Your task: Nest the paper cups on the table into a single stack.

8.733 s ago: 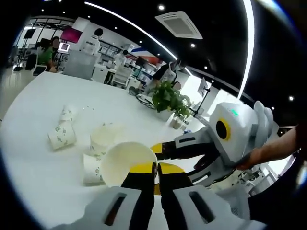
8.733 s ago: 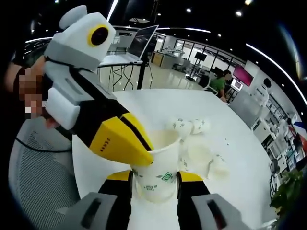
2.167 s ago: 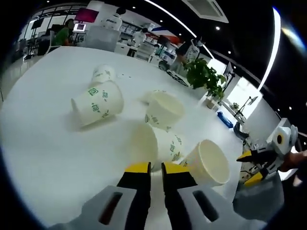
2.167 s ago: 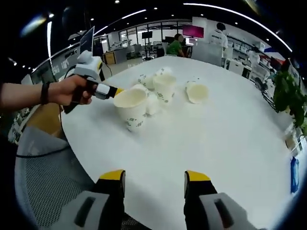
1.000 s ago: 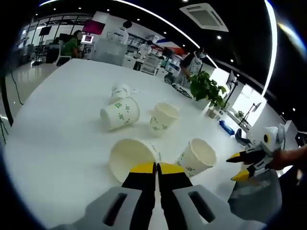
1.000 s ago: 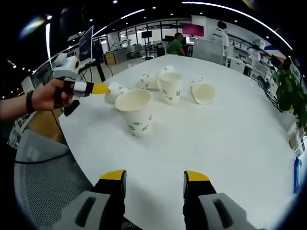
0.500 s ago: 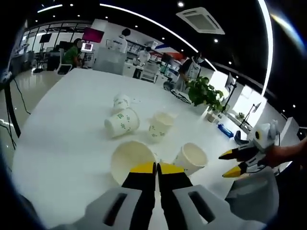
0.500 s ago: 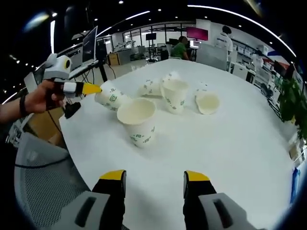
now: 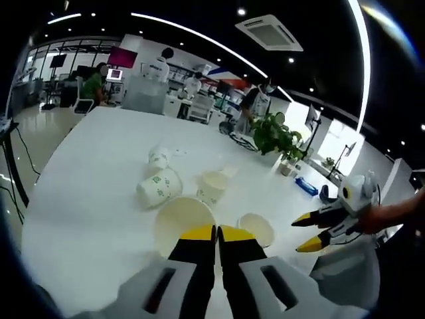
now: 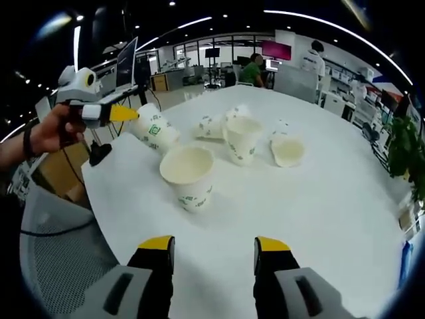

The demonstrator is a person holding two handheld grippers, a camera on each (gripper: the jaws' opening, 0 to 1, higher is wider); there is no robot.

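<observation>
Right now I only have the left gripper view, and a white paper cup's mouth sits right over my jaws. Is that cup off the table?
Observer: Yes. In the right gripper view the left gripper holds the white paper cup by its rim. The cup is tipped on its side and looks lifted off the white table.
Operator: Which cup is the closest to nest it into?
Observer: The upright green-printed paper cup. It stands mouth up on the table, just below and beside the held cup.
Operator: Is the right gripper free?
Observer: Yes. The right gripper has its jaws wide apart with nothing between them, and it is short of that upright cup.
</observation>
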